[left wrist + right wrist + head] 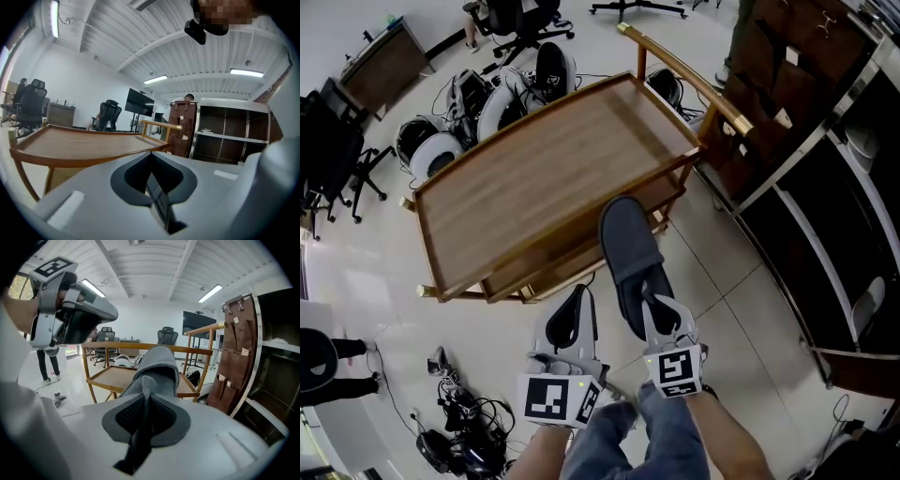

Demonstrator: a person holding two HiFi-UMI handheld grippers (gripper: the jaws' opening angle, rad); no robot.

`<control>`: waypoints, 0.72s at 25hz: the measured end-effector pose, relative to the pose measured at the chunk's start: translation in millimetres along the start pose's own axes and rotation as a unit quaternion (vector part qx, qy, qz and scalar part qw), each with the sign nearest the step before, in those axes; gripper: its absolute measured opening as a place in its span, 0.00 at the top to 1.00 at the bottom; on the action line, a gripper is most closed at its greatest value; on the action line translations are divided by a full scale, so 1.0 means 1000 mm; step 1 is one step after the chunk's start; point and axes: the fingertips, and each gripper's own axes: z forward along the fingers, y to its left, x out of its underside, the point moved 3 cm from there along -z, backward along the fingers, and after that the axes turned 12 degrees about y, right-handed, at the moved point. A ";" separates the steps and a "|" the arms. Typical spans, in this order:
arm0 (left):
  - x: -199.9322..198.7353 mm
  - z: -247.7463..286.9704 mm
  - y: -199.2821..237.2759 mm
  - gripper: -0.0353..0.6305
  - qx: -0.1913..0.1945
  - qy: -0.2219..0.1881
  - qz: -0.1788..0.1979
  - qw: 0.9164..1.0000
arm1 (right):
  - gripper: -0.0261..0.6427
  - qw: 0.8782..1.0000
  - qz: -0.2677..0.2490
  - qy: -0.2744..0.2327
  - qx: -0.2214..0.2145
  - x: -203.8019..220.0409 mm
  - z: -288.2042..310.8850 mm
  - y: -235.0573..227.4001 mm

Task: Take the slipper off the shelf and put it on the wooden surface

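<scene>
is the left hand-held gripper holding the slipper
No, the left hand-held gripper is shut on nothing; the right hand-held gripper grips the grey slipper.

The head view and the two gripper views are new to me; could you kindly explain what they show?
There is no robot here: a person holds hand-worked tongs in each hand. The head view comes from a camera on the person's head, looking steeply down at both tools. Each gripper view comes from a camera riding on one tool, looking along its jaws. The right tongs are shut on the near end of a grey slipper, held in the air beside the wooden trolley. The left tongs are shut with nothing between them. The trolley's top is bare; the slipper is not yet on it. The dark shelf unit stands to the right.
</scene>
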 end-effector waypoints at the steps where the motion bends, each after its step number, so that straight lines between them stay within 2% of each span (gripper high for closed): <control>1: 0.007 0.004 0.002 0.95 0.000 0.002 0.000 1.000 | 0.93 1.000 0.000 -0.010 0.005 0.001 0.002 0.000; 7: 0.046 0.019 0.007 0.95 0.002 0.021 0.002 1.000 | 0.94 0.998 0.003 -0.052 0.019 0.017 0.003 0.011; 11: 0.063 0.024 0.008 0.95 -0.003 0.025 -0.002 1.000 | 0.94 0.999 0.006 -0.044 0.014 0.033 0.013 0.014; 18: 0.089 0.037 0.007 0.95 -0.005 0.035 0.004 0.999 | 0.93 0.999 -0.025 -0.032 -0.002 0.039 0.063 0.006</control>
